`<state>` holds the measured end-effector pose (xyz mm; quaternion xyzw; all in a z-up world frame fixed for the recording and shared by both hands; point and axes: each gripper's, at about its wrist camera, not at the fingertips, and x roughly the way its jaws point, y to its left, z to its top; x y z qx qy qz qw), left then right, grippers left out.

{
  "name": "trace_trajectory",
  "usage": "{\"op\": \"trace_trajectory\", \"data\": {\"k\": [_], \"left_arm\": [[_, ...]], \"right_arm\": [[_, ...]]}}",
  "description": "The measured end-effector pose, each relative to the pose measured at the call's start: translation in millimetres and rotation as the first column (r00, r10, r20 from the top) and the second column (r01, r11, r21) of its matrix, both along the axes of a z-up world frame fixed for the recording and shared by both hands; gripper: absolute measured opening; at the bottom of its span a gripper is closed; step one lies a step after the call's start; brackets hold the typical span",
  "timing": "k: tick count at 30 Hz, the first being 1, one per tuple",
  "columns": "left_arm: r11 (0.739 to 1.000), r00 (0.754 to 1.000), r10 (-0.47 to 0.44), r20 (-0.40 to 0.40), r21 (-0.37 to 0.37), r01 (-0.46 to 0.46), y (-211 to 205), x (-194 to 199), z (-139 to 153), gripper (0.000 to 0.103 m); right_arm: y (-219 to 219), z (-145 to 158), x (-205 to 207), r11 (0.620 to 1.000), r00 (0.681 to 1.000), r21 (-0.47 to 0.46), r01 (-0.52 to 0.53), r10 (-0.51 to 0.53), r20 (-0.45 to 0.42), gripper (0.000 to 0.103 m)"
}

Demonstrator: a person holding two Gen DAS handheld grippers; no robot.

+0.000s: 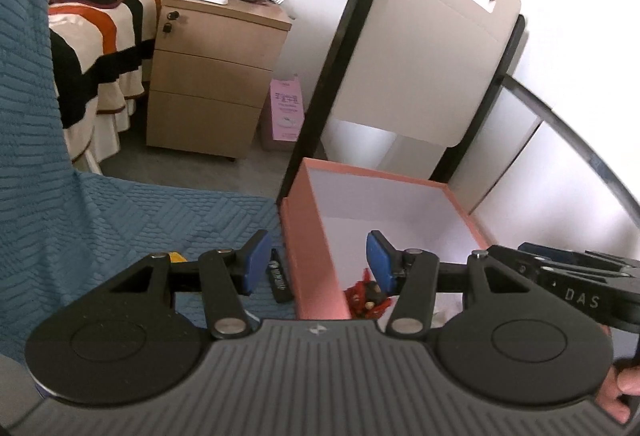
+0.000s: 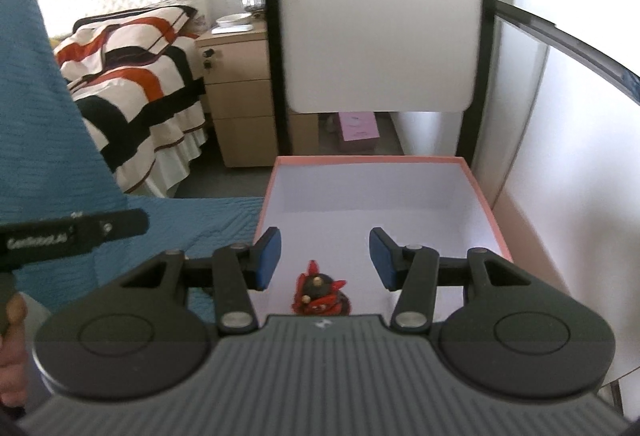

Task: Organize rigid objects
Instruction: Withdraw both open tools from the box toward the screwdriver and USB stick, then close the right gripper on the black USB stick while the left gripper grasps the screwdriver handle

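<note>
Pink cardboard box (image 2: 486,196) with a white inside fills the middle of the right wrist view, and low in it, at the bottom centre of that frame, lies one small red and black figure (image 2: 322,294), the only thing in the box as far as I can see. So one piece looks put away. In the left wrist view more waits outside: a flat black object with pale lettering (image 1: 280,276) lies on the blue textured cover (image 1: 120,216) just beside the box's left wall, and a scrap of something yellow (image 1: 176,257) shows behind the gripper's linkage (too hidden to name). I judge the job begun, not finished, with at least those two left to go in.

Both tools are released: the left gripper (image 1: 316,264) has its blue pads apart with nothing between them, straddling the box wall in the picture, and the right gripper (image 2: 325,260) stands parted and empty above the figure
</note>
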<state>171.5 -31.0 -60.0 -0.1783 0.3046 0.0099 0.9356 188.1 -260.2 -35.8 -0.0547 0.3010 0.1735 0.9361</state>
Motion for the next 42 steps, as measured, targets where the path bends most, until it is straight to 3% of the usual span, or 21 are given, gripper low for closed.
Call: {"op": "trace_trajectory", "data": {"k": [8, 27, 32, 39, 42], "left_arm": [[1.000, 1.000, -0.022, -0.012, 0.015, 0.022, 13.4, -14.0, -27.3, 0.059], [0.998, 0.996, 0.056, -0.065, 0.037, -0.054, 58.7, -57.5, -89.8, 0.059], [0.998, 0.996, 0.046, -0.077, 0.055, -0.042, 58.0, -58.9, -100.9, 0.070], [0.994, 0.997, -0.012, -0.082, 0.103, 0.020, 73.2, -39.7, -112.9, 0.072], [0.991, 0.996, -0.042, -0.081, 0.120, 0.052, 86.4, -27.2, -116.9, 0.079]], "right_arm": [[25.4, -25.9, -18.5, 1.000, 0.999, -0.015, -0.014, 0.014, -0.032, 0.052], [76.6, -92.7, -40.3, 0.996, 0.990, 0.028, -0.084, 0.087, -0.115, 0.052], [81.9, -105.3, -41.1, 0.996, 0.989, 0.014, -0.085, 0.086, -0.117, 0.051], [85.7, -96.1, -34.7, 0.989, 0.986, -0.033, -0.141, 0.138, -0.090, 0.052], [91.8, -89.6, -27.1, 0.973, 0.975, -0.079, -0.215, 0.209, -0.076, 0.052]]}}
